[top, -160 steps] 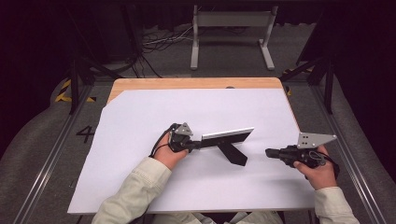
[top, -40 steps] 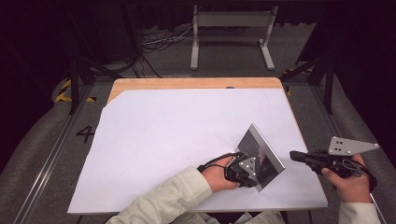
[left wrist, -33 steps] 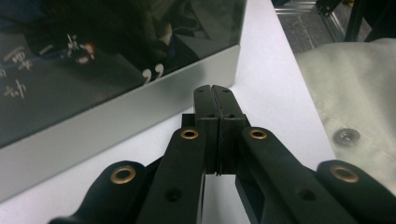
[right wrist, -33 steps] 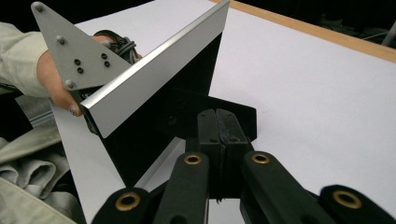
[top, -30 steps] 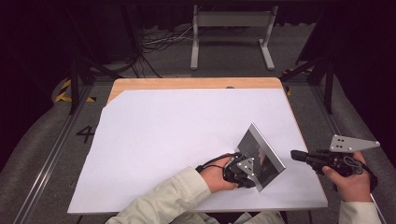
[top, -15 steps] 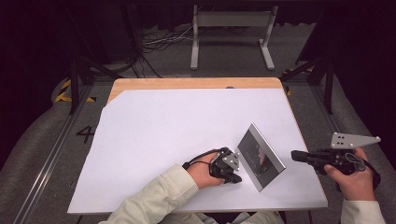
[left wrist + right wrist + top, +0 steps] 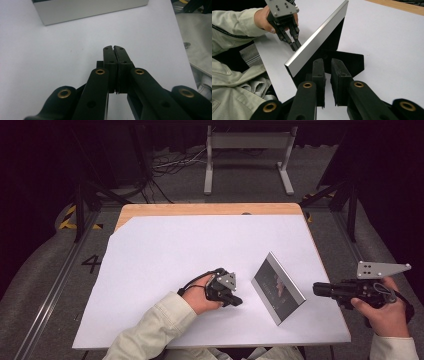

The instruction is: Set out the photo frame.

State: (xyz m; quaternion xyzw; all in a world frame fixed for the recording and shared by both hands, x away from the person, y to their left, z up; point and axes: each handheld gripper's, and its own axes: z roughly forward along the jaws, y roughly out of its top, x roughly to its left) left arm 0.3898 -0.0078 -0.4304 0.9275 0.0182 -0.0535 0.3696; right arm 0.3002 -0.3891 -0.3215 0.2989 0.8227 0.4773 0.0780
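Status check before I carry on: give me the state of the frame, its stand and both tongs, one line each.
Silver-edged picture frame: upright on the white table sheet, leaning back, held by neither tongs.
Black back stand: folded out, foot on the sheet.
Left tongs: shut, empty, apart from the frame's front.
Right tongs: jaws just been opening, a narrow gap, nothing between them, behind the frame.

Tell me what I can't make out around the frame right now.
- Frame picture: high view, too small and dim to read.
- Frame top: left gripper view, cut off by the upper edge.
- Stand foot: right gripper view, partly behind the right hand-held gripper.
- Frame front: right gripper view, faces away.
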